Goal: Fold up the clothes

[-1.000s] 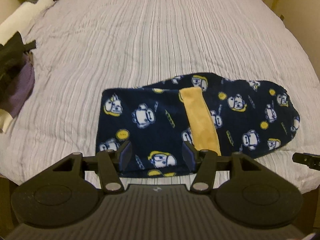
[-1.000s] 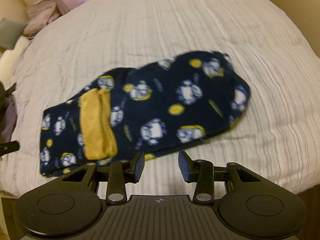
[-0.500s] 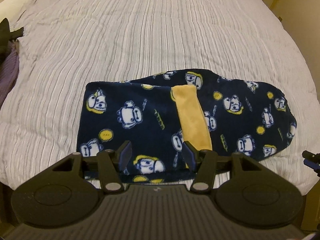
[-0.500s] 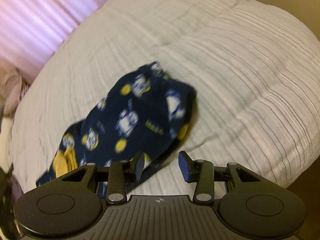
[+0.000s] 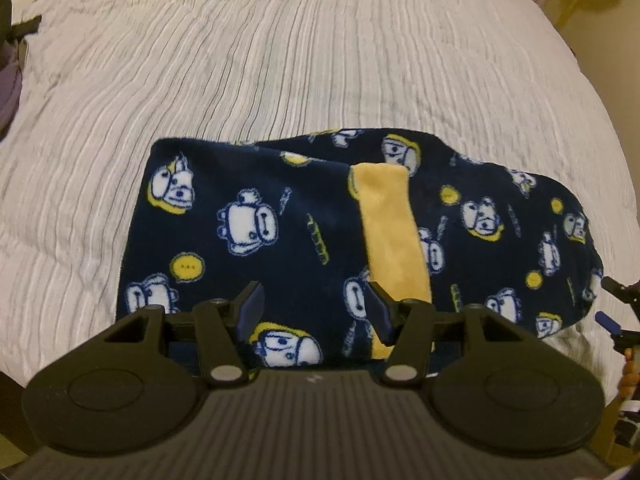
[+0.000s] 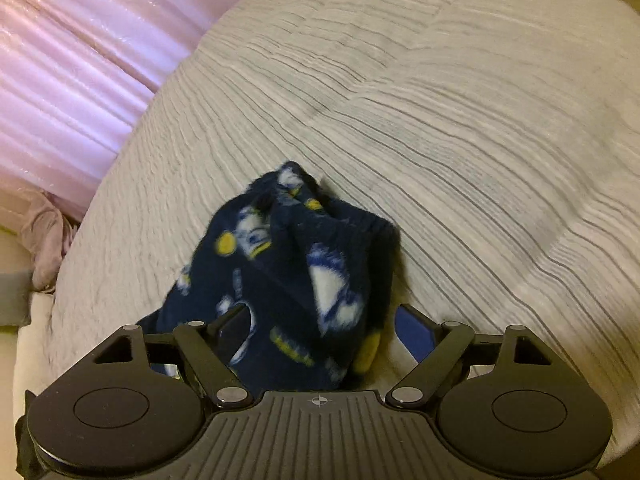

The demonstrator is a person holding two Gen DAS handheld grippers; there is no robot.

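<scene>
A navy fleece garment [image 5: 280,232] with white cartoon figures and a yellow band [image 5: 392,236] lies flat across the striped bedspread [image 5: 280,60]. My left gripper [image 5: 316,308] is open and hovers over the garment's near edge, just left of the yellow band. In the right wrist view the garment's bunched right end [image 6: 288,272] sits between the wide-open fingers of my right gripper [image 6: 324,330], which do not pinch it. The left wrist view shows the right gripper [image 5: 608,302] at the far right edge, beside that end.
A pink curtain [image 6: 60,80] hangs behind the bed, with a pinkish cloth [image 6: 44,240] heaped below it. Dark and purple clothes [image 5: 12,40] lie at the bed's left edge. The bedspread stretches bare beyond the garment; its near edge drops off beside both grippers.
My right gripper has swung round to the garment's right end, closed in on it and opened wider. My left gripper has edged slightly closer over the near edge.
</scene>
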